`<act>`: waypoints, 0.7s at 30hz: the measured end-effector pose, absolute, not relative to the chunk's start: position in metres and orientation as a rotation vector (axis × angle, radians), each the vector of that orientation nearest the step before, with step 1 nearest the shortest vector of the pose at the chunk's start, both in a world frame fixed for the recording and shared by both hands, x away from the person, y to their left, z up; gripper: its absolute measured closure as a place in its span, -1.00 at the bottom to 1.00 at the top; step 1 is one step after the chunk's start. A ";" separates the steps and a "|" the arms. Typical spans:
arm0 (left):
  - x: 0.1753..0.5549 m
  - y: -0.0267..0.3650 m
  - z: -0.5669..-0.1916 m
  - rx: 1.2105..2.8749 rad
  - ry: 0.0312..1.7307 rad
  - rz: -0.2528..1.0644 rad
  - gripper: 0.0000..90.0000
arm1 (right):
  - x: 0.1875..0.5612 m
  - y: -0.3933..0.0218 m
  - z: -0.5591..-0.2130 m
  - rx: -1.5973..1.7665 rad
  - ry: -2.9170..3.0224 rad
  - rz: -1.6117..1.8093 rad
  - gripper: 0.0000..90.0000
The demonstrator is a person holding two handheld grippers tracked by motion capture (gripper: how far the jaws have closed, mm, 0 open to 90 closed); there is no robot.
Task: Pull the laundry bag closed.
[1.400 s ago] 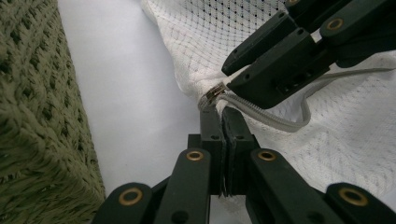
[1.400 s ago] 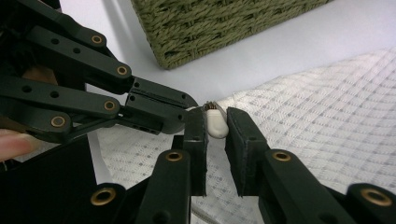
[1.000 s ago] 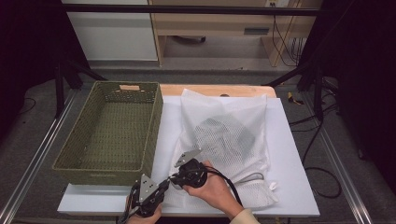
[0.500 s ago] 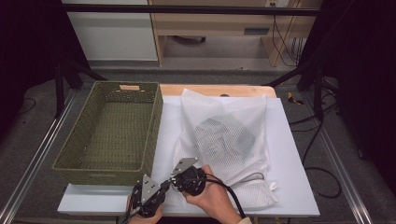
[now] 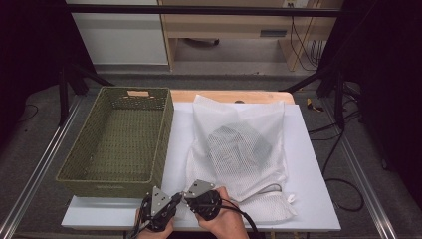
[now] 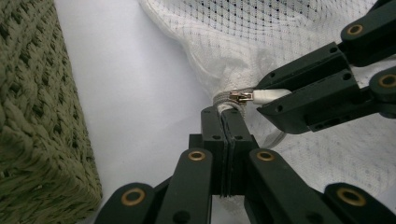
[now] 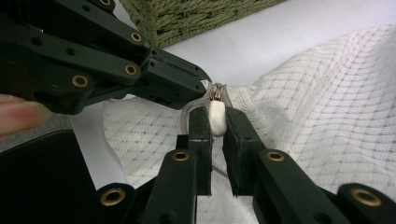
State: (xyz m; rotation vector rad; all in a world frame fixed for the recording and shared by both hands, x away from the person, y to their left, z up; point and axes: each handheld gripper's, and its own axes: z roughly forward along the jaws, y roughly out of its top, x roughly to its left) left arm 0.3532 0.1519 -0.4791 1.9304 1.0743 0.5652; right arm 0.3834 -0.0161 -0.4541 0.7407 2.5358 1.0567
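Observation:
A white mesh laundry bag (image 5: 249, 169) lies on the white table top (image 5: 308, 164), with a dark grey garment (image 5: 239, 142) showing through it. Both grippers meet at the bag's front left corner. My left gripper (image 6: 225, 112) is shut on the end of the zipper tape at that corner (image 6: 229, 99). My right gripper (image 7: 217, 114) is shut on the white zipper pull tab (image 7: 217, 119); the brass slider (image 6: 243, 96) sits just ahead of its tips. In the high view the left gripper (image 5: 175, 200) and the right gripper (image 5: 184, 195) are tip to tip near the front edge.
A green woven basket (image 5: 107, 185) stands to the left of the bag, its front corner close to the left gripper (image 6: 32, 93). A wooden shelf unit and cables lie beyond the table's far edge.
The right hand has slid toward the table's front edge and sits lower in the high view, close beside the left gripper. The left hand has stayed put.

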 end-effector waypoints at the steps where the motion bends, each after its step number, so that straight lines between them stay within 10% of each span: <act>1: 0.353 0.152 -0.479 1.936 1.070 0.567 0.99 | 0.382 -0.016 -0.455 0.746 2.528 1.064 0.82; 21: 0.352 0.153 -0.473 1.884 1.099 0.539 1.00 | 0.382 -0.026 -0.458 0.658 2.528 1.017 0.83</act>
